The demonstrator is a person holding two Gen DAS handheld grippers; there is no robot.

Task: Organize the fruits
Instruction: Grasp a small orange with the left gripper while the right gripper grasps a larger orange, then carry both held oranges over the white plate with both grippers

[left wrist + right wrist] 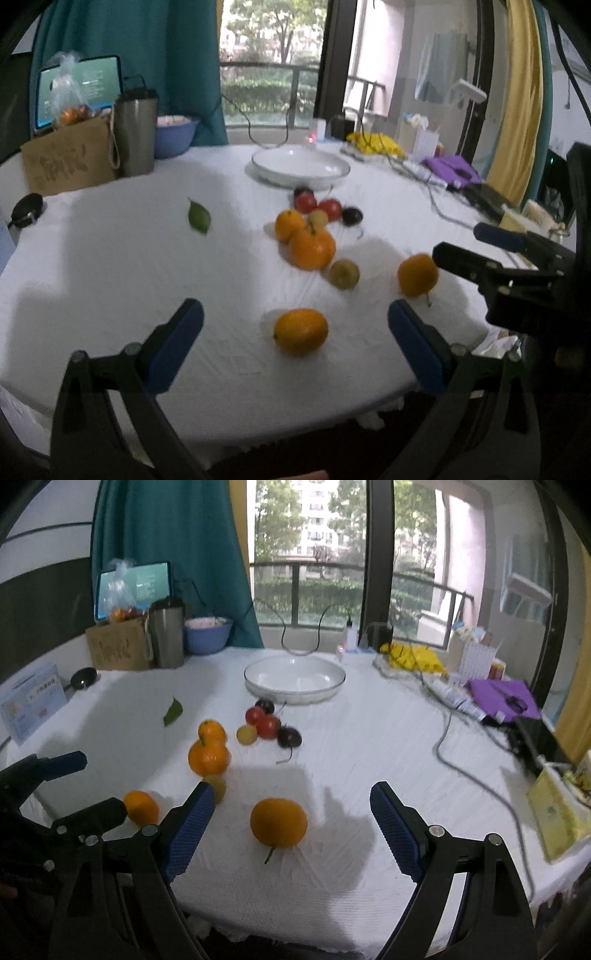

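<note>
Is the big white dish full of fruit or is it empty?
Empty. The dish shows only its bare white inside in both views, and all the loose fruit, like the nearest orange, lies on the tablecloth in front of it.

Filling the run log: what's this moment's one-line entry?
left tongs: open, orange between | right tongs: open, orange between | dish: empty

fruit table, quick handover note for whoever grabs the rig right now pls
Left hand-held gripper: open, empty, an orange on the cloth between its fingers, untouched.
Right hand-held gripper: open, empty, framing a stemmed orange.
Other fruit: two oranges, two small yellow fruits, red and dark ones clustered mid-table; a loose green leaf.
White dish at the back holds nothing.
Done: nothing sorted yet.
Left: likely grip both near oranges, then move all the fruit.
</note>
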